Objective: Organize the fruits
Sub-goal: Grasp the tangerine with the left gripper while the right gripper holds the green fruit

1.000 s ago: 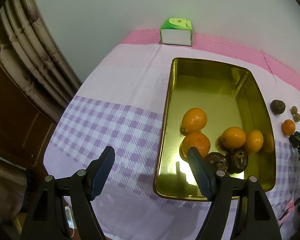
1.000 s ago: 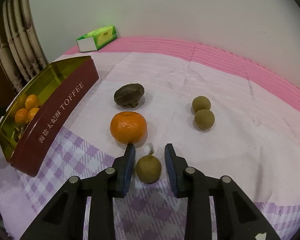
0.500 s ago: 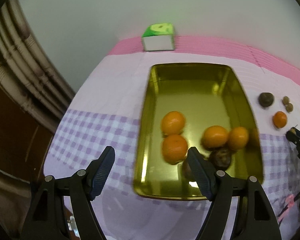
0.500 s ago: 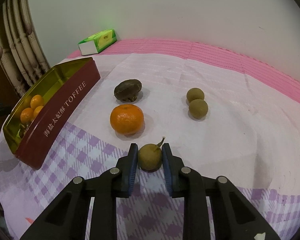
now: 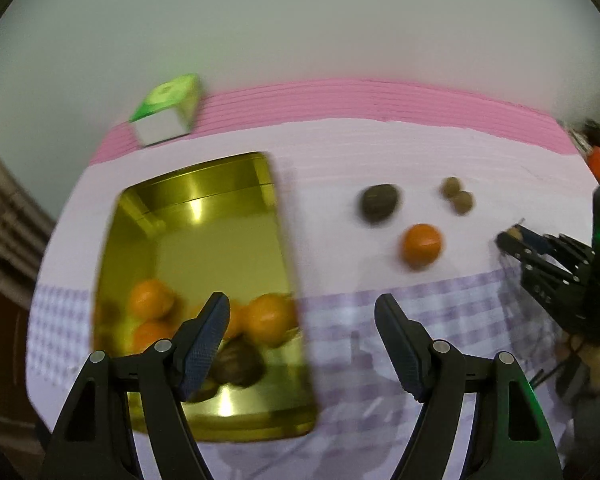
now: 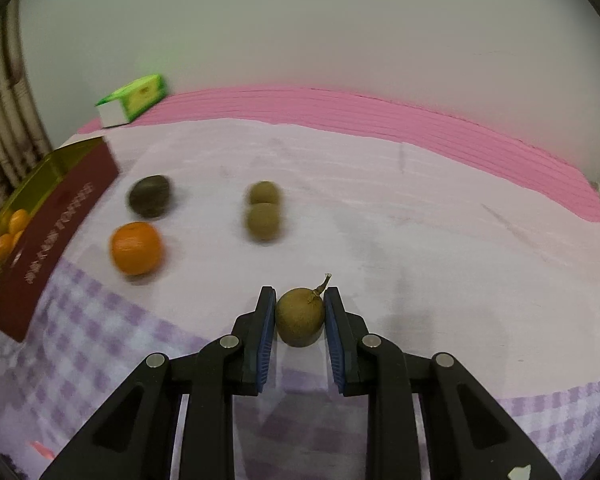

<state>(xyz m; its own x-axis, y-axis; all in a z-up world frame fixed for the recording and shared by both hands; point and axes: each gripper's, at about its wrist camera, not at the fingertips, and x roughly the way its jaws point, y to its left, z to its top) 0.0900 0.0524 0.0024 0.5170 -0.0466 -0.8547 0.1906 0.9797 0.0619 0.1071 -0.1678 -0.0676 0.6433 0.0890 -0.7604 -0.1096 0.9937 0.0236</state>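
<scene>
Right gripper (image 6: 300, 312) pinches a small round brown fruit (image 6: 300, 316) w/ a stem, above the checked cloth (image 6: 100, 340). Left gripper (image 5: 300, 332) spread, empty. Shiny gold tin (image 5: 188, 216) holds smooth oranges (image 5: 152, 300); side writing too blurry.

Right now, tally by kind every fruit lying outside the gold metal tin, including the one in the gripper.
Round orange citrus fruit: 1
Dark brown wrinkled fruit: 1
Small olive-brown round fruits: 3, one clamped in the right gripper
Total: 5
</scene>
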